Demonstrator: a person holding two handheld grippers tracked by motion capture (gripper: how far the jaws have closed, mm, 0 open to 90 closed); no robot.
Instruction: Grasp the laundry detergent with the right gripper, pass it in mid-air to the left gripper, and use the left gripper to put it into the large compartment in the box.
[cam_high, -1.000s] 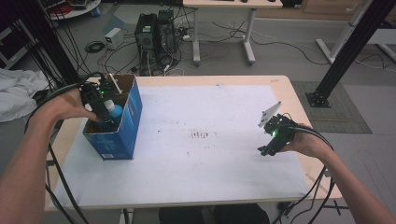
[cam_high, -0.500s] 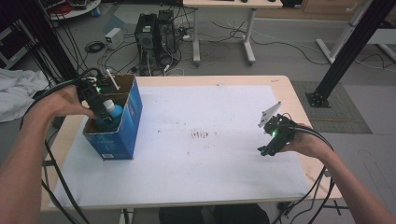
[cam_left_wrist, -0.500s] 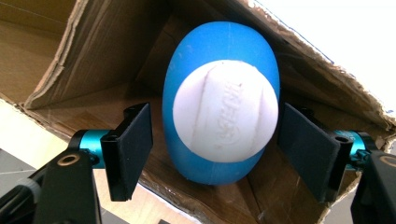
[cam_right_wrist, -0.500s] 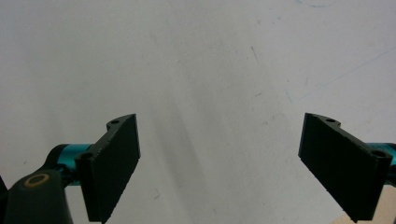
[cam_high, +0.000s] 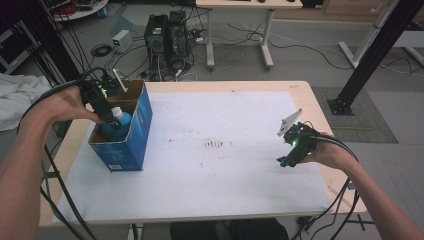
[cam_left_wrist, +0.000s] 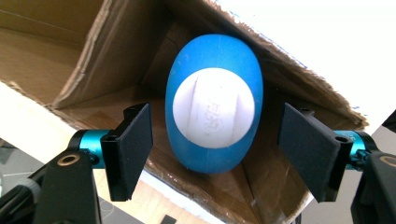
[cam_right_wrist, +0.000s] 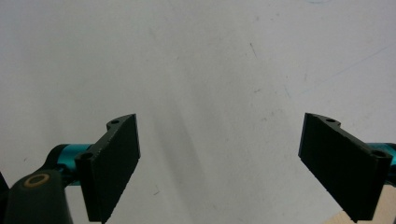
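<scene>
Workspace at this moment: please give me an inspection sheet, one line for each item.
Surface: table under a white sheet with dark marks near the middle.
Job's things: blue bottle, white cap up, inside the open blue box.
Clutter: nothing seen.
Grippers: left gripper open, jaws just opened, the bottle between them untouched; right gripper open over bare sheet.
Cables: black cables trail from both grippers.
Surroundings: computer towers, desk, floor wiring.

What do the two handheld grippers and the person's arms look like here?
Each gripper, left and right, has flat black rectangular pads on teal barrels with black bodies and brass-coloured fittings. A green light glows on each, a grey three-cornered plate tops the right one, and black cables trail. Forearms are sleeveless.
</scene>
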